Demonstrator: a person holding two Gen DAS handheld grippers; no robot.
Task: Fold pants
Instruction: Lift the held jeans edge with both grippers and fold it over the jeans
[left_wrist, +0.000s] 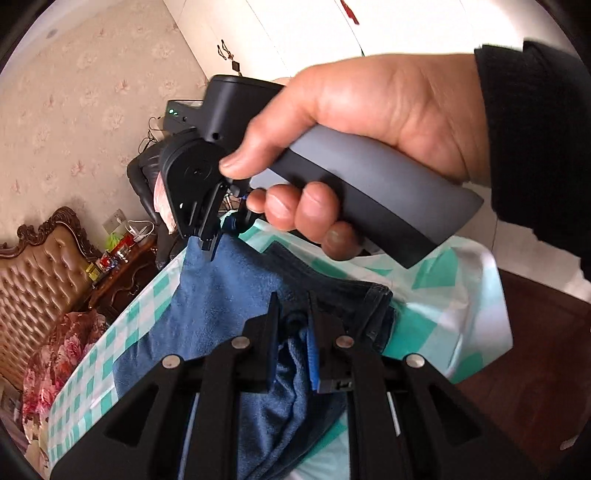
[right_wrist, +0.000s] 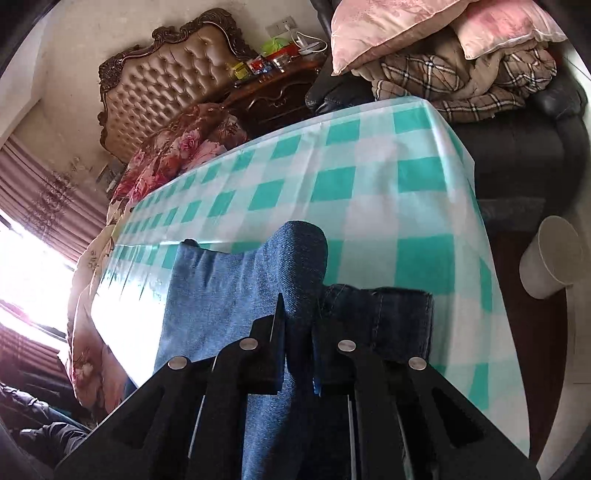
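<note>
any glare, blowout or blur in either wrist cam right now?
Right wrist view: the window at left is blown out, and its glare washes over the near edge of the checked tablecloth; the jeans stay sharp. Left wrist view: even light, no blowout; slight motion blur on the hand and its sleeve. Both views: strong fisheye bending and dark corners.

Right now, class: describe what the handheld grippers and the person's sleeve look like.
Each gripper, left gripper and right gripper, has matte black linkage arms with round silver pivot pins and triangular cut-outs. The left wrist view shows the right gripper's grey handle, its black head and a green indicator light. The hand wears a black sleeve.
</note>
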